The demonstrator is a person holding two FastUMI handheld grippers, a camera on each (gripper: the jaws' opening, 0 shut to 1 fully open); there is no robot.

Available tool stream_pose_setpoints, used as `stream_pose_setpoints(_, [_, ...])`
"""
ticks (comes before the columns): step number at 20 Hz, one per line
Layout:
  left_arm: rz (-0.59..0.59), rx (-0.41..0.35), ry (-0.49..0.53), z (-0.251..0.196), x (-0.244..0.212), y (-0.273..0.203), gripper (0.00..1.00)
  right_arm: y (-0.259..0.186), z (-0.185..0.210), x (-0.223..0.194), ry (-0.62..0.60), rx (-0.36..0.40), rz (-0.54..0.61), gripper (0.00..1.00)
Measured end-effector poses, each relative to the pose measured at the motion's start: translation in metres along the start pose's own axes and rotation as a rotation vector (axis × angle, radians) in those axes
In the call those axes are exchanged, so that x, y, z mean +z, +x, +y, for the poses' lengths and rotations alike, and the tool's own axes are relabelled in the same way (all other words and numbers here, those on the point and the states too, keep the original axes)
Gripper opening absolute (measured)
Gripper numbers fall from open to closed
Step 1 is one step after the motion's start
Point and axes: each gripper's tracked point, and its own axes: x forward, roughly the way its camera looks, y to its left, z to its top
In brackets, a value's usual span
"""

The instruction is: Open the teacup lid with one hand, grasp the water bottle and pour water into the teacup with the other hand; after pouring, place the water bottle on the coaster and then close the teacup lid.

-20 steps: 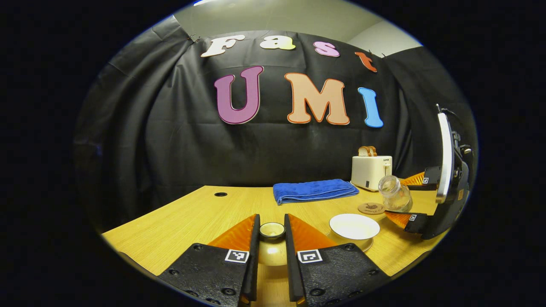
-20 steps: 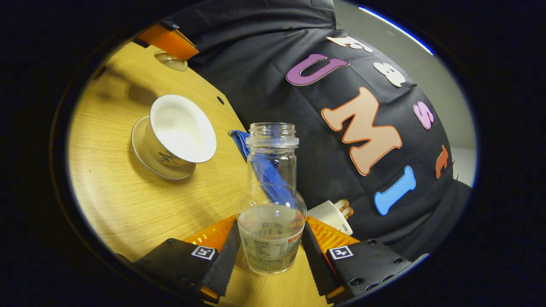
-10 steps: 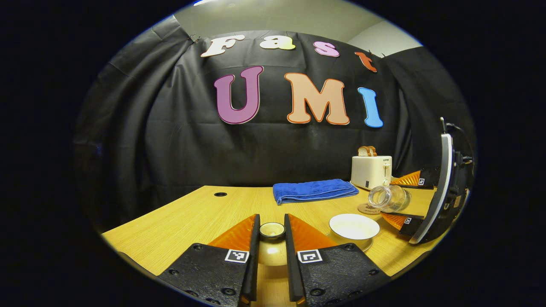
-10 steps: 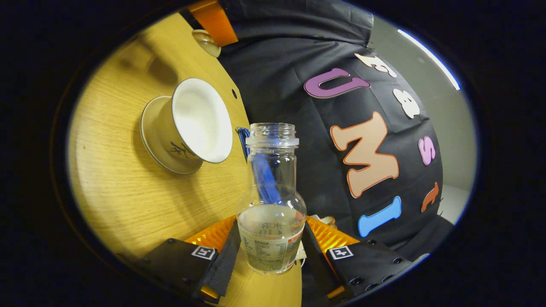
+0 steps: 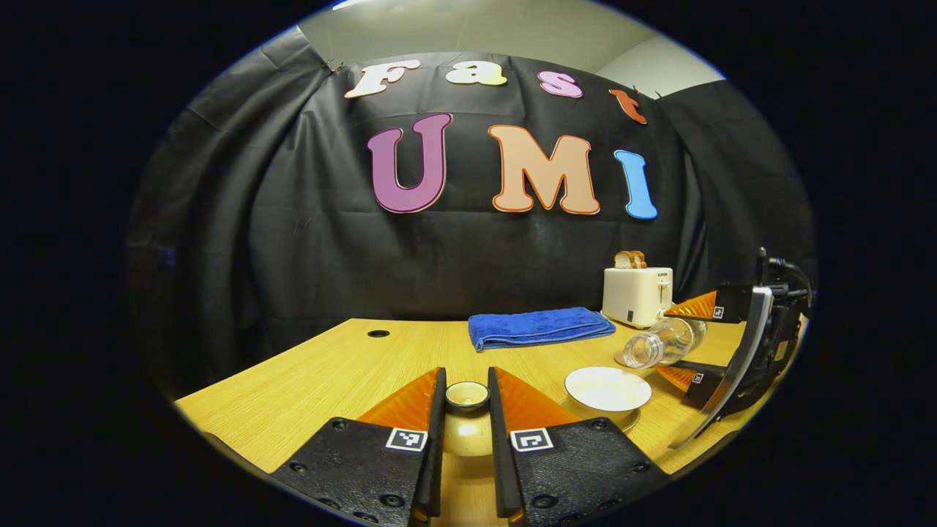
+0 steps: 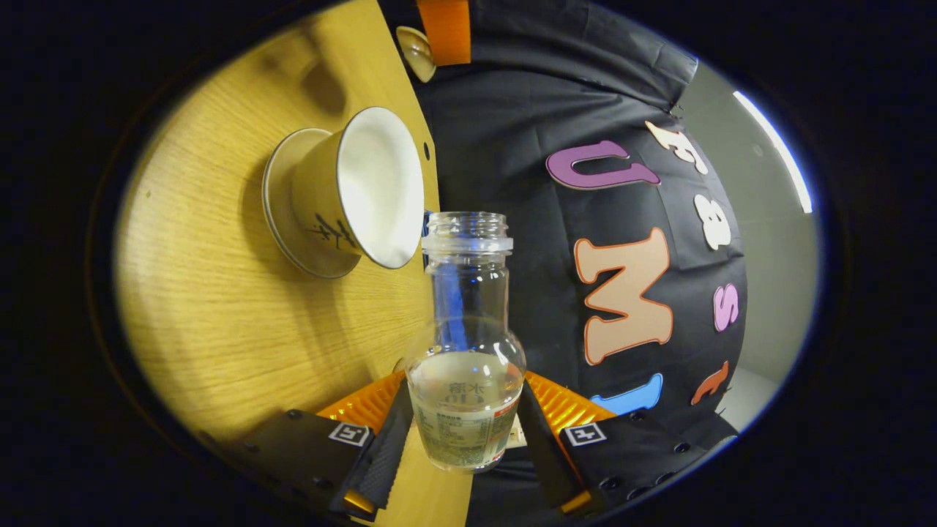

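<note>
My left gripper (image 5: pixel 467 386) is shut on the knob of the beige teacup lid (image 5: pixel 467 432) and holds it over the wooden table (image 5: pixel 329 373). To its right the white teacup (image 5: pixel 607 388) stands uncovered on its saucer (image 5: pixel 622 422). My right gripper (image 6: pixel 465 410) is shut on the clear water bottle (image 6: pixel 466 366). The uncapped bottle lies nearly level, its mouth (image 6: pixel 466 223) by the teacup's (image 6: pixel 359 190) rim. A little water sits in the bottle's base. In the left gripper view the tilted bottle (image 5: pixel 662 344) hangs just right of the cup, with the right gripper (image 5: pixel 695 344) behind it.
A round brown coaster (image 5: pixel 624 359) lies partly behind the bottle's mouth. Further back a folded blue towel (image 5: pixel 540 326) lies on the table, with a white toaster (image 5: pixel 637 295) holding bread to its right. A cable hole (image 5: pixel 378 333) sits at the table's far left.
My right gripper has rolled the bottle from a steep slant to nearly level, its mouth sinking toward the teacup's rim. The left gripper and the lid have stayed put.
</note>
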Motion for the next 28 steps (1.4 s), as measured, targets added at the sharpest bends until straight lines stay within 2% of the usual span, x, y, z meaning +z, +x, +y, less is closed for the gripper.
stream_pose_setpoints(2, [0.000,0.000,0.000,0.000,0.000,0.000,0.27,0.002,-0.003,0.000,-0.025,-0.008,-0.007,0.80])
stream_pose_setpoints(5, [0.000,0.000,0.000,0.000,-0.001,0.000,0.26,0.001,-0.003,0.002,-0.068,-0.021,-0.014,0.82])
stream_pose_setpoints(7, [0.001,0.002,0.000,0.001,0.000,-0.001,0.27,0.001,-0.004,0.001,-0.114,-0.025,-0.016,0.79])
stream_pose_setpoints(18, [0.002,0.017,0.000,0.003,-0.001,0.000,0.27,-0.001,-0.008,0.009,-0.288,-0.059,-0.059,0.81])
stream_pose_setpoints(28, [0.002,0.018,0.000,0.003,0.000,0.000,0.27,0.002,-0.037,0.007,-0.378,-0.093,-0.073,0.80])
